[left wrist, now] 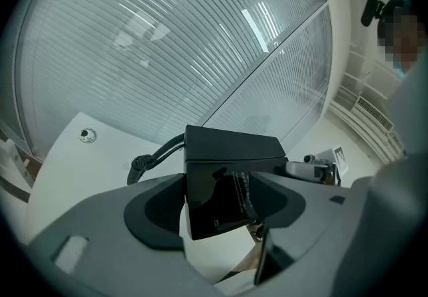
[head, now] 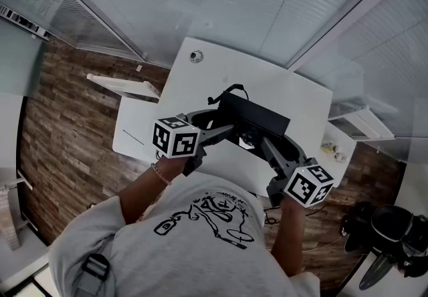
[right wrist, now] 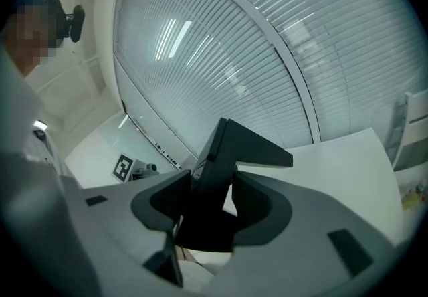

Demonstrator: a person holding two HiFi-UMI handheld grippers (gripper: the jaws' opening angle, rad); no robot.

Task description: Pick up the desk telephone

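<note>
The black desk telephone (head: 256, 117) hangs in the air above the white table (head: 200, 85), gripped from both sides. My left gripper (head: 224, 132) is shut on its left end, and my right gripper (head: 266, 145) is shut on its right end. In the left gripper view the telephone (left wrist: 224, 185) fills the space between the jaws of the left gripper (left wrist: 217, 201), and its black coiled cord (left wrist: 148, 159) trails off to the left. Seen from the right gripper view, the telephone (right wrist: 217, 175) stands edge-on, wedged between the jaws of the right gripper (right wrist: 210, 207).
A round cable grommet (head: 196, 56) sits near the table's far left corner. Small objects (head: 331, 150) lie at its right edge. White shelves stand to the left (head: 124, 85) and right (head: 364, 123). Ribbed glass walls rise behind. A black chair (head: 394, 235) is at lower right.
</note>
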